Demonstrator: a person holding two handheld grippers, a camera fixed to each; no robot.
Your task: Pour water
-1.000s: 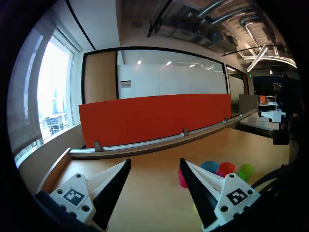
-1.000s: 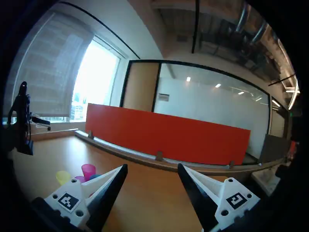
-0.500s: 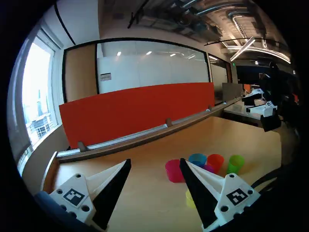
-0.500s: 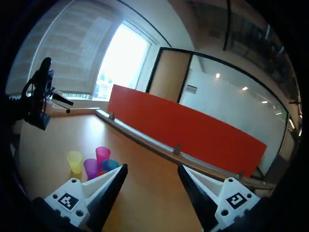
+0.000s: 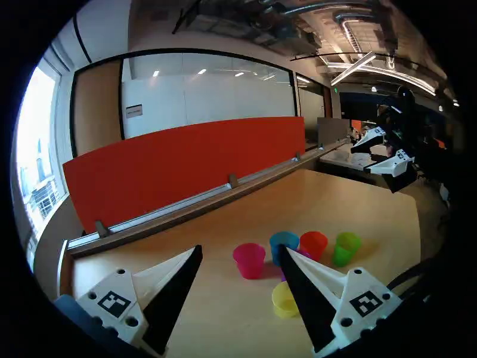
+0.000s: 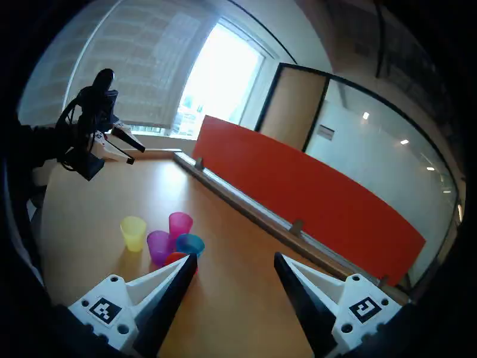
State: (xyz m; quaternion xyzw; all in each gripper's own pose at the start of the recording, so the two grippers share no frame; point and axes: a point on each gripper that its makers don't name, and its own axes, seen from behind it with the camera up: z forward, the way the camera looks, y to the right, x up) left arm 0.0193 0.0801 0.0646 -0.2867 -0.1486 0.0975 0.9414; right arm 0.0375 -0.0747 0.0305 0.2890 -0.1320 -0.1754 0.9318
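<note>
In the left gripper view, a wooden desk [image 5: 369,209] runs up to an orange partition [image 5: 179,167]. A pink cup [image 5: 249,261], blue cup [image 5: 284,244], red cup [image 5: 313,243] and green cup [image 5: 346,247] stand in a row, with a yellow cup [image 5: 284,299] nearer. The left gripper [image 5: 239,249] gapes wide, empty. In the right gripper view, the cluster sits low left with a purple cup [image 6: 158,246], the red one seemingly half behind a finger. The right gripper [image 6: 235,255] is spread wide, holding nothing.

Blown-out window [image 6: 222,83] glare (fisheye-bent edges), sharp focus
</note>
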